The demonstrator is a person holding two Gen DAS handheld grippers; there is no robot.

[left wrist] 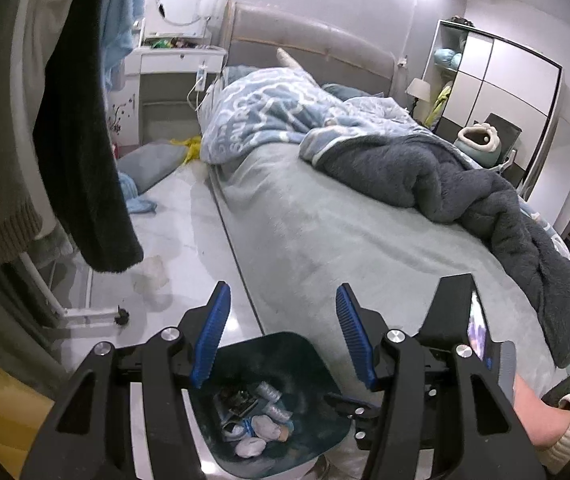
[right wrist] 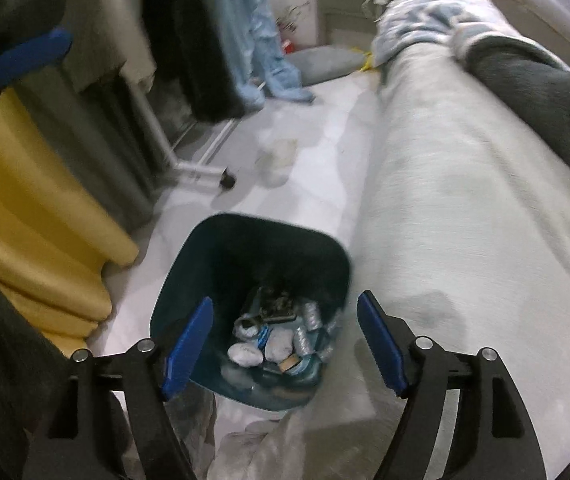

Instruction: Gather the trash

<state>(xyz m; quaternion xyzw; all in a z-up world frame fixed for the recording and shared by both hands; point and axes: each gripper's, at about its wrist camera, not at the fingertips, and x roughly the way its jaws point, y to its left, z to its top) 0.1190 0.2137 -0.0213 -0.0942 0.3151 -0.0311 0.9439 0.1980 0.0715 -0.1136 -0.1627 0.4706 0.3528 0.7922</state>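
**Both tools empty over a part-filled bin**

Right wrist view looks almost straight down into a dark blue bin (right wrist: 253, 280) standing on the floor just beside the bed (right wrist: 465, 208), probably so scraps can be dropped in from either side. Crumpled wads and wrappers, the trash (right wrist: 273, 340), lie at its bottom. The right tool (right wrist: 285, 344) hangs above the rim, pads spread wide, holding nothing. The left tool (left wrist: 283, 332) points more level across the bed, also wide open and empty. A pale crumpled piece (right wrist: 275, 156) on the floor looks like the next pickup.
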